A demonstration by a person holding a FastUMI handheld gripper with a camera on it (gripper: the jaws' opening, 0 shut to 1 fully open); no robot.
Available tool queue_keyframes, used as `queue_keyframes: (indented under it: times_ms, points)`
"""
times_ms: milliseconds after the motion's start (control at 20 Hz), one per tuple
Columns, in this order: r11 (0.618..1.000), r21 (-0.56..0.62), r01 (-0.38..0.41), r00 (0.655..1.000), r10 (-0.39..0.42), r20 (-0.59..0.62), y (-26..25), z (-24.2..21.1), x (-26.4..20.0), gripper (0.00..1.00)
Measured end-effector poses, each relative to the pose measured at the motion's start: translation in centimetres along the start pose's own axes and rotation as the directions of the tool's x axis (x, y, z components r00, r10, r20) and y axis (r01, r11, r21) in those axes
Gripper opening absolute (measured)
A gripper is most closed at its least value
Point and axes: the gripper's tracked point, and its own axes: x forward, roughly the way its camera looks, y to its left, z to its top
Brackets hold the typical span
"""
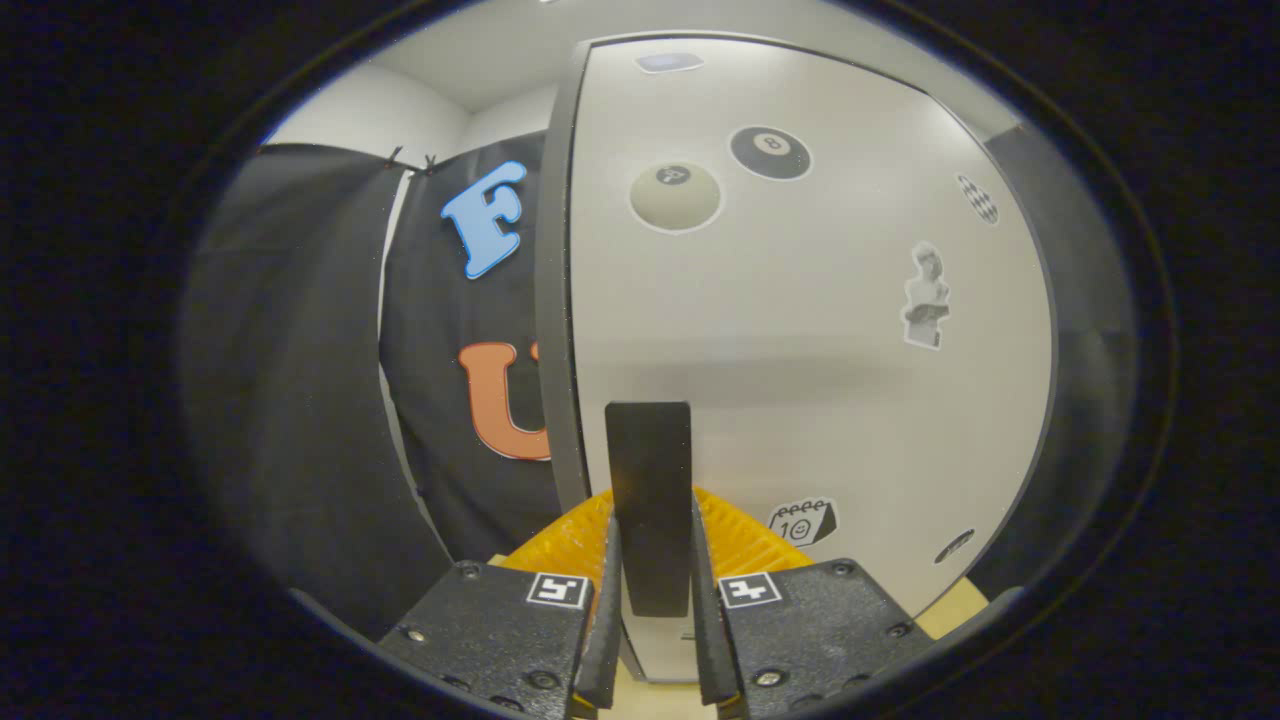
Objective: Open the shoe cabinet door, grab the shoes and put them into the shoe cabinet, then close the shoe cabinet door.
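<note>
The shoe cabinet door is a pale panel with a dark rim, dotted with stickers, and it stands right in front of me. A flat black handle sticks out from its lower part. My gripper has both fingers pressed on the sides of that handle, so it is shut on it. The door's left edge is seen nearly edge-on; I cannot tell how far the door is swung out.
Black cloth hangs on the booth wall to the left of the door. A white wall and ceiling rise above it. A light wooden surface lies below the door on the right.
</note>
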Motion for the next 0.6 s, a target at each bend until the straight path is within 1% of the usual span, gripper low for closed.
queue_keyframes:
  times_ms: [150, 250, 600]
  points:
    - [0.998, 0.024, -0.066, 0.998, 0.067, -0.013, 0.1, -0.1, -1.0, 0.32]
    - [0.994, 0.010, -0.110, 0.994, 0.110, -0.024, 0.2, 0.0, -2.2, 0.32]
    - [0.979, -0.002, -0.202, 0.977, 0.202, -0.071, -0.2, -0.1, -7.7, 0.32]
